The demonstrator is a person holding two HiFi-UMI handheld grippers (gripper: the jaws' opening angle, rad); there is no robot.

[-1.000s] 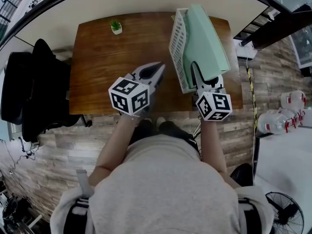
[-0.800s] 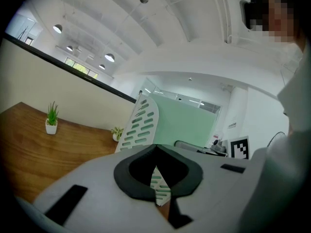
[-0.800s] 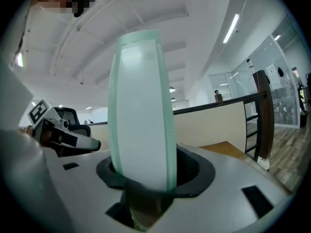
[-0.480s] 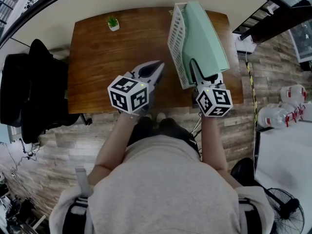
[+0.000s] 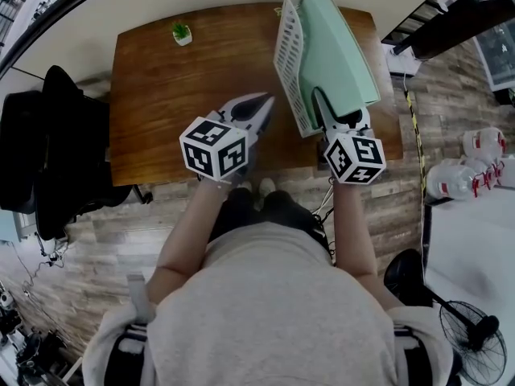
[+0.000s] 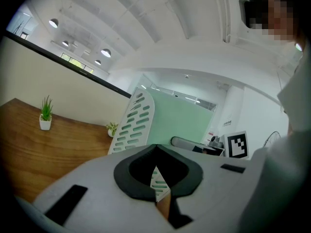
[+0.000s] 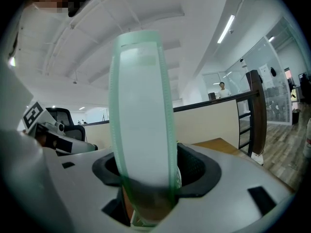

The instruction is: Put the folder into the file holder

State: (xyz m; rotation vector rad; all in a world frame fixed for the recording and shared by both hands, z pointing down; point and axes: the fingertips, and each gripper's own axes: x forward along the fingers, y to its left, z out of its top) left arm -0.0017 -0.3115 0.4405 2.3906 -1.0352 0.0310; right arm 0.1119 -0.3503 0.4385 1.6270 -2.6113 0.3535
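One green folder (image 5: 338,55) stands in the white file holder (image 5: 290,55).

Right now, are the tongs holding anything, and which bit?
Nothing looks gripped. The right tongs have just been opening, the green folder's spine loose between them; the left tongs are shut and empty.

The mint-green folder (image 5: 339,55) stands on edge in the white slotted file holder (image 5: 288,53). Both sit on the tabletop's (image 5: 185,95) right side.
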